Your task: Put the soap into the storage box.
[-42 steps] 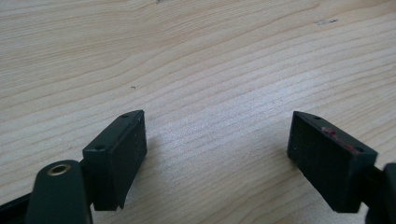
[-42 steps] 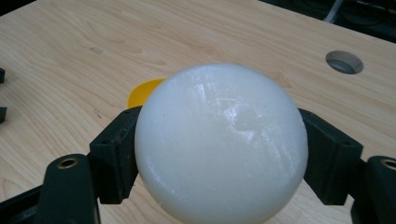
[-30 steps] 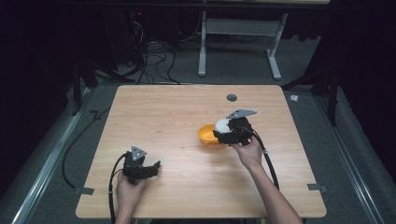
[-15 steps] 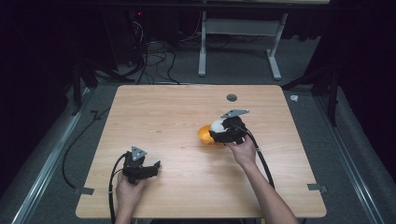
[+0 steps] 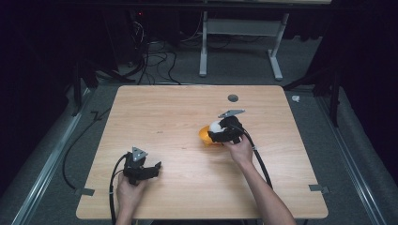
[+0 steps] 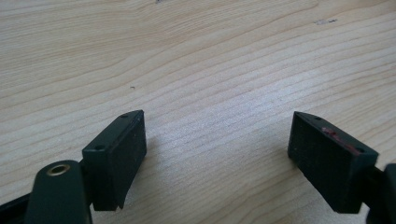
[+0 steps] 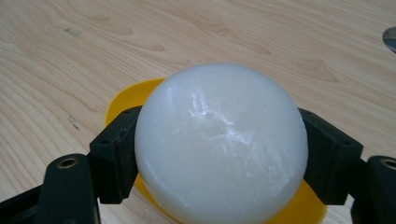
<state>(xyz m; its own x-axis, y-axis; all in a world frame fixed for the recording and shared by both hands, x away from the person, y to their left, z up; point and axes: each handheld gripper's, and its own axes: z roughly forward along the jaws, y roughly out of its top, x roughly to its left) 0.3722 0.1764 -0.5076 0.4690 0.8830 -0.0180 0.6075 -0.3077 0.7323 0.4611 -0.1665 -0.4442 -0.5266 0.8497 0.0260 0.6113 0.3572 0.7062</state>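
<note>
A: What is lying around the work on the wooden table?

B: Very little is getting in the way. A small dark round disc is sitting near the far edge, right of the middle, well apart from both hands. In the right gripper view its grey rim is showing at the right border. Beyond the table, a tangle of cables is lying on the grey floor beside the white legs of a stand. Nothing is standing between the two grippers.

A: And the right gripper?

B: Its jaws are clamping a white round puck, one black pad pressing on each side of it. The puck is hanging just over a shallow yellow dish, which is resting on the table right of centre. From above, the orange-yellow dish is peeking out at the gripper's left, with the puck showing as a white spot.

A: What is the left gripper doing?

B: It is resting near the near left corner, jaws standing wide apart over bare wood, gripping nothing.
</note>
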